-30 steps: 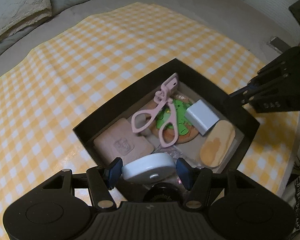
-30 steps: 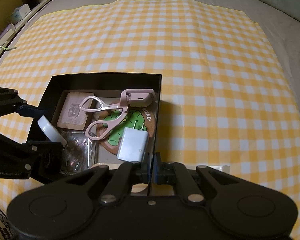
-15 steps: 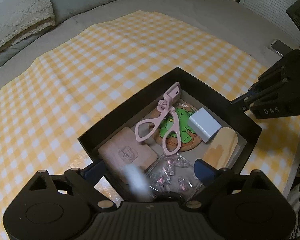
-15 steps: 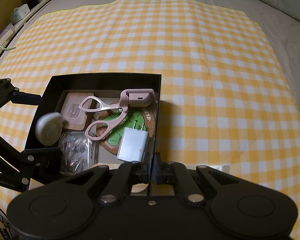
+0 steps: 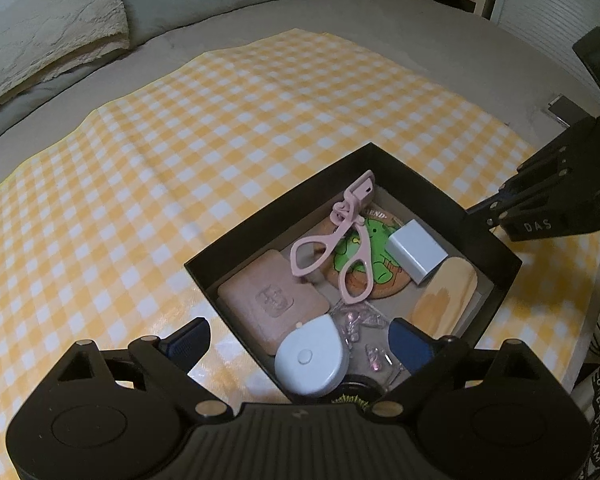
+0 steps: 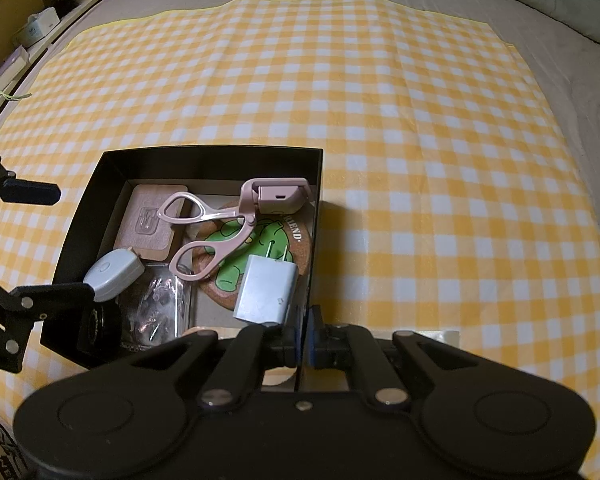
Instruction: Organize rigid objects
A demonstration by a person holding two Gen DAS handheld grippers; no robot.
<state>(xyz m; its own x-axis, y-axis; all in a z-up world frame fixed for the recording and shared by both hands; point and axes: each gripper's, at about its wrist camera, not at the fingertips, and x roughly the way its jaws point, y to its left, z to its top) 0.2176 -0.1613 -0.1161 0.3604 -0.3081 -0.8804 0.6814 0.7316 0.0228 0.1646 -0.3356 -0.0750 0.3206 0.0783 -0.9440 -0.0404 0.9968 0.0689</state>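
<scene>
Right gripper [image 6: 303, 344] pinched shut on the near-right wall of the black box [image 6: 316, 200]. Box sits on yellow checked cloth [image 6: 420, 140]. Inside: pink eyelash curler [image 6: 228, 220] lying across a cork coaster [image 6: 296, 248] with green print, white charger plug [image 6: 266, 290] near right, tan square case [image 6: 150, 220] far left, pale blue tape measure [image 6: 114, 270] near left, clear bag [image 6: 160, 308] beside it. Left gripper [image 6: 32, 240] at left edge, fingers spread wide, nothing between them.

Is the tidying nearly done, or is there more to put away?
Nearly done, it seems. The black box holds the eyelash curler, charger, and white tape measure. The left gripper is open and empty; the right gripper pinches the box's wall. The checked cloth shows nothing left.
</scene>
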